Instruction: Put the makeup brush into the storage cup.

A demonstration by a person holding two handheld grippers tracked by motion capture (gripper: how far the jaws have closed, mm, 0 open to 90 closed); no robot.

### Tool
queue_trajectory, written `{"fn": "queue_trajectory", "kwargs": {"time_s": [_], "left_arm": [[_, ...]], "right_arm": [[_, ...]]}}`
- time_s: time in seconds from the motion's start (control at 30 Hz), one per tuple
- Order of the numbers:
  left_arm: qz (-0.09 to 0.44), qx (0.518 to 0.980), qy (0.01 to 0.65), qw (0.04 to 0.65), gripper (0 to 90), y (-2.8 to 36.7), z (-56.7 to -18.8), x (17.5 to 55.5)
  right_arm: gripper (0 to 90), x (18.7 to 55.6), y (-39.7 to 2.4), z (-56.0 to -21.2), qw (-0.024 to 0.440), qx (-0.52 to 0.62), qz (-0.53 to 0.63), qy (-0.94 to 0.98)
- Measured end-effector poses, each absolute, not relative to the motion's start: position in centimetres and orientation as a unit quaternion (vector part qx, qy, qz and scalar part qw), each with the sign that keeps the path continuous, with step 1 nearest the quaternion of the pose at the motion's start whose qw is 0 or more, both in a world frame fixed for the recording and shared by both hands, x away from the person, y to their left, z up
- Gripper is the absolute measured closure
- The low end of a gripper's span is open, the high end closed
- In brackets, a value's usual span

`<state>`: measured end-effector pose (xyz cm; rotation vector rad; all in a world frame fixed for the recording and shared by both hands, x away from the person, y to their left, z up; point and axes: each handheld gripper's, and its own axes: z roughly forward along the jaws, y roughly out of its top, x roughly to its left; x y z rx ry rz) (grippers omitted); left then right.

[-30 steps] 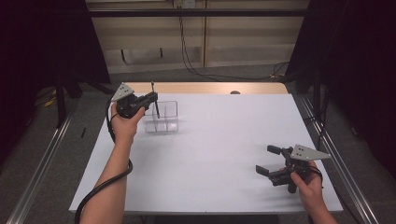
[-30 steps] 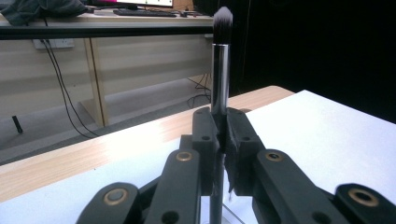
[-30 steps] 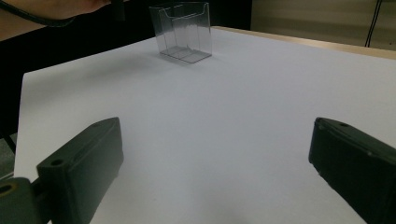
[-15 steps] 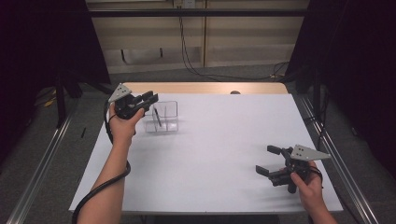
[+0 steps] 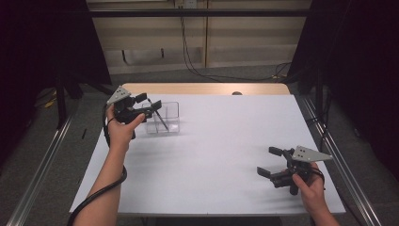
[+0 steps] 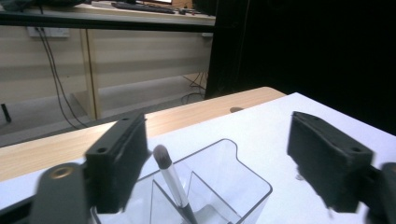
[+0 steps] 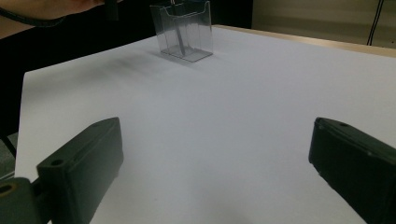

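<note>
A clear plastic container (image 5: 169, 120) with inner dividers stands on the white table (image 5: 221, 141) at the far left. A slim makeup brush (image 5: 160, 117) leans inside it, dark bristle tip up. My left gripper (image 5: 149, 101) hovers just above the container's left rim, open with nothing between its jaws. In the left gripper view the brush (image 6: 170, 179) rises from the container (image 6: 233, 186) close to the left jaw, untouched, with the gripper (image 6: 219, 158) wide open. My right gripper (image 5: 269, 161) rests low near the front right, open and empty. From the right gripper (image 7: 215, 172) the container (image 7: 184, 30) stands far off.
A wooden strip (image 5: 202, 88) runs along the table's far edge, with a small dark spot (image 5: 236, 93) on it. Metal rails (image 5: 339, 155) flank both table sides. Cables (image 5: 188, 52) hang on the wall beyond. Bare white surface lies between the two grippers.
My left gripper, shut on the upright brush over the container a second ago, has opened. The brush dropped in and now leans there. The right gripper has not moved.
</note>
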<state>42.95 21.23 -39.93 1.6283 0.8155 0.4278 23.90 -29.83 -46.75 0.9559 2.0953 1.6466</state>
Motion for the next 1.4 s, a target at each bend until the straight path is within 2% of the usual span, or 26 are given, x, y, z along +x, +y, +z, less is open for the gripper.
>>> {"fn": "queue_trajectory", "kwargs": {"time_s": [0.17, 0.43, 1.4], "left_arm": [[0.187, 0.699, 0.358, 0.59, 10.9, 21.2, -40.0, 42.8], [0.182, 0.694, 0.357, 0.598, 5.3, 21.5, -40.2, 42.4], [0.153, 0.7, 0.322, 0.618, 3.6, 21.9, -41.5, 39.5]], "right_arm": [[2.5, 23.9, -29.8, -46.7, 0.156, 0.333, 0.577, 0.729], [2.4, 23.9, -29.8, -46.7, 0.156, 0.334, 0.575, 0.73], [2.4, 23.8, -29.6, -46.6, 0.156, 0.332, 0.577, 0.73]]}}
